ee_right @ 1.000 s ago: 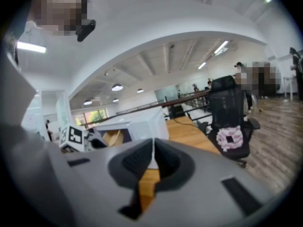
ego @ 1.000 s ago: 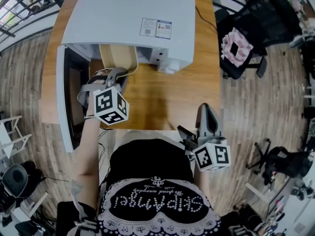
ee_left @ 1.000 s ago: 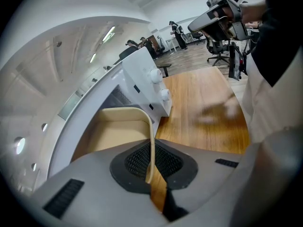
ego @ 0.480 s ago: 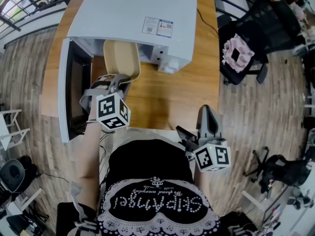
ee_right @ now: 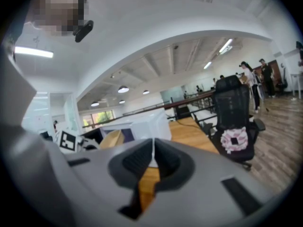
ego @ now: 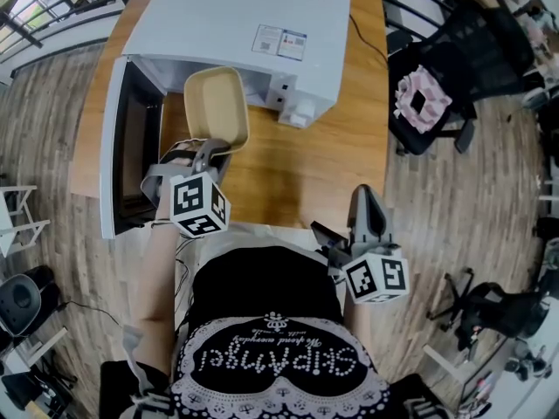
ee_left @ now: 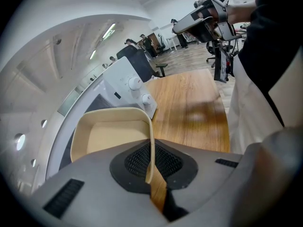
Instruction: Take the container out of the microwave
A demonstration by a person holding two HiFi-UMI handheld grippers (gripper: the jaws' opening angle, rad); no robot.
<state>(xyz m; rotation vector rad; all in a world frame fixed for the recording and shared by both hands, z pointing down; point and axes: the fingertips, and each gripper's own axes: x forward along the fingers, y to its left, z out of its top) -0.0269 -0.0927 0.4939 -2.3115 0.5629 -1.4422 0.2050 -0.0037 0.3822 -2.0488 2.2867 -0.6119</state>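
Observation:
A beige rectangular container (ego: pixel 214 103) hangs over the wooden table (ego: pixel 297 168) in front of the white microwave (ego: pixel 236 16), with only its far end at the oven's mouth. My left gripper (ego: pixel 216 149) is shut on the container's near rim. In the left gripper view that thin rim (ee_left: pixel 150 157) stands pinched between the pads, with the empty container (ee_left: pixel 111 136) beyond. My right gripper (ego: pixel 365 195) hovers at the table's near edge, away from the container. Its jaws (ee_right: pixel 153 157) are shut with nothing between them.
The microwave door (ego: pixel 113 147) swings wide open to the left, over the table's left side. The knob panel (ee_left: pixel 132 86) sits just right of the oven opening. A black chair with a pink cushion (ego: pixel 424 94) stands right of the table.
The left gripper has pulled back towards the person, and the container has slid further out of the microwave. The right gripper has stayed where it was.

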